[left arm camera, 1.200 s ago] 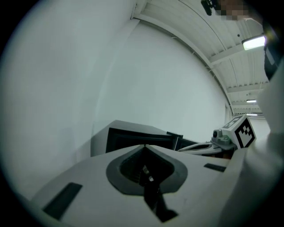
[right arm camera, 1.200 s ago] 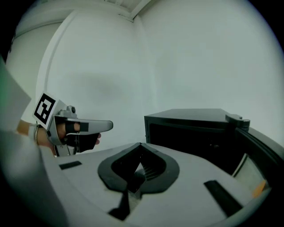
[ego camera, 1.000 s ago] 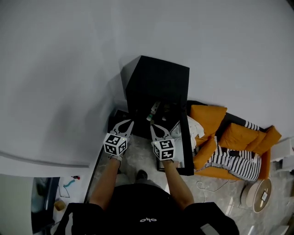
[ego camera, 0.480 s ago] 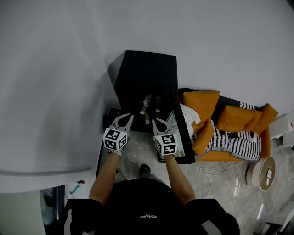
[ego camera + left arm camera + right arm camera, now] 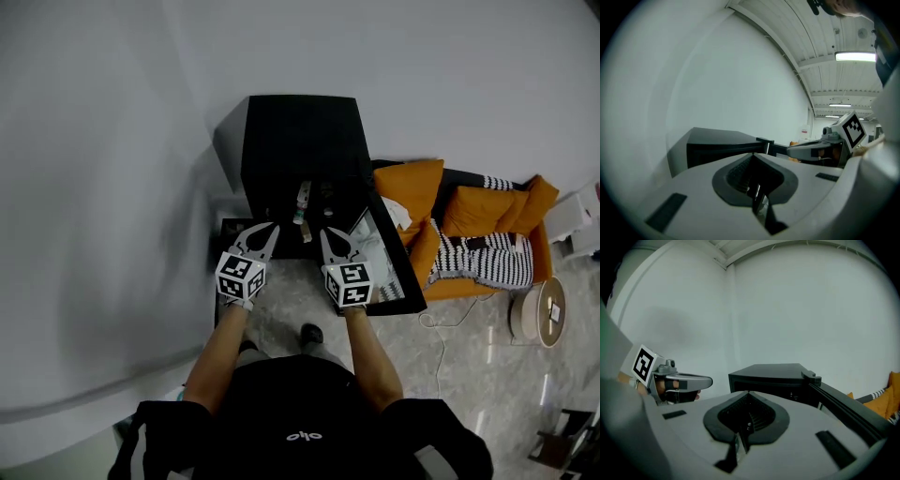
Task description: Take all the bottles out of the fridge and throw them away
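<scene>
A black mini fridge [image 5: 300, 141] stands against the white wall, its door [image 5: 392, 272] swung open to the right. On a shelf inside lies a pale bottle [image 5: 302, 199]; the other things in the dark interior are too dim to name. My left gripper [image 5: 270, 229] and right gripper [image 5: 328, 232] hang side by side just in front of the opening, both shut and empty. The left gripper view shows its closed jaws [image 5: 753, 157], the fridge [image 5: 722, 145] and the right gripper [image 5: 820, 149] beyond. In the right gripper view its shut jaws [image 5: 747, 393] point towards the fridge [image 5: 773, 376].
An orange sofa [image 5: 412, 183] with striped cushions [image 5: 483, 262] stands right of the fridge door. A round white device [image 5: 539, 314] and a cable [image 5: 436, 328] lie on the marble floor. A low black piece [image 5: 230, 234] sits left of the fridge.
The head view has swung, so the fridge now sits higher and more squarely in frame. Both grippers stay shut before the opening; the left one has shifted slightly.
</scene>
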Demonstrator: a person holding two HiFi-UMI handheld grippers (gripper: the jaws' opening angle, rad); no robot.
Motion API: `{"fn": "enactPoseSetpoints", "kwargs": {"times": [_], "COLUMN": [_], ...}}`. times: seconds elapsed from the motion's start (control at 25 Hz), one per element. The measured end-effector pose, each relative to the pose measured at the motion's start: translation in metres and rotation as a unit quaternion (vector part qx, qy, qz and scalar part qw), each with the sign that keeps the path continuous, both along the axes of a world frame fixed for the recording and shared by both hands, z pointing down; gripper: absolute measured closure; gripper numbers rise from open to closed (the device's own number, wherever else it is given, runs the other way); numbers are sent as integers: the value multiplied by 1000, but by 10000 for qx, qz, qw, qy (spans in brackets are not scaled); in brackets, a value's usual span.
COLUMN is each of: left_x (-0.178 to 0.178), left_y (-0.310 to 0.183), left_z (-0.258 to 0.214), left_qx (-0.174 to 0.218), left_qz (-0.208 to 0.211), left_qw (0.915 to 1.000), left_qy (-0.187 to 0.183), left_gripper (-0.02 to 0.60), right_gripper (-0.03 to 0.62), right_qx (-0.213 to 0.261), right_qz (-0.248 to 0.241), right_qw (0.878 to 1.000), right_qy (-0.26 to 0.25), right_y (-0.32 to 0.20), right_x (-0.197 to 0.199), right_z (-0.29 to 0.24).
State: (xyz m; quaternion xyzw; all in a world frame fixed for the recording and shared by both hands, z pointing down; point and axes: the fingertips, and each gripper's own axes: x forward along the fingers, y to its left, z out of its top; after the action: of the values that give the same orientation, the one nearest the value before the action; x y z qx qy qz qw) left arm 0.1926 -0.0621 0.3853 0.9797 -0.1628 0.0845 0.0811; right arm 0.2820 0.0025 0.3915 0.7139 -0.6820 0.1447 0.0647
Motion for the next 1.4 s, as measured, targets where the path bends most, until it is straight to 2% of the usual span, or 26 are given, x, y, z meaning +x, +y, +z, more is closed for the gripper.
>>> {"fn": "enactPoseSetpoints", "kwargs": {"times": [0.16,0.4,0.68,1.04,1.2,1.4], "left_x": [-9,-16,-7,32,54,79], "left_y": [-8,-20,-20,-32,-41,-42], "left_z": [2,11,36,121,161,203], "left_qx": [-18,7,-51,-274,-322,-371], "left_qz": [198,272,373,348,291,428], "left_qw": [9998,9996,9992,9982,9981,9972], "left_qy": [-12,11,-125,-414,-446,-481], "left_gripper": [581,581,581,581,581,581], "right_gripper": [585,585,585,585,585,585], "right_qx": [-34,-65,-175,-183,-279,-329], "right_qz": [206,333,421,450,368,307], "right_qw": [9998,9994,9989,9988,9989,9990], "right_qy": [3,77,58,16,100,77], "right_y": [-6,-11,-15,-17,-20,-21], "right_x": [-10,-20,-14,16,28,43], "right_z": [-2,0,23,77,113,160]}}
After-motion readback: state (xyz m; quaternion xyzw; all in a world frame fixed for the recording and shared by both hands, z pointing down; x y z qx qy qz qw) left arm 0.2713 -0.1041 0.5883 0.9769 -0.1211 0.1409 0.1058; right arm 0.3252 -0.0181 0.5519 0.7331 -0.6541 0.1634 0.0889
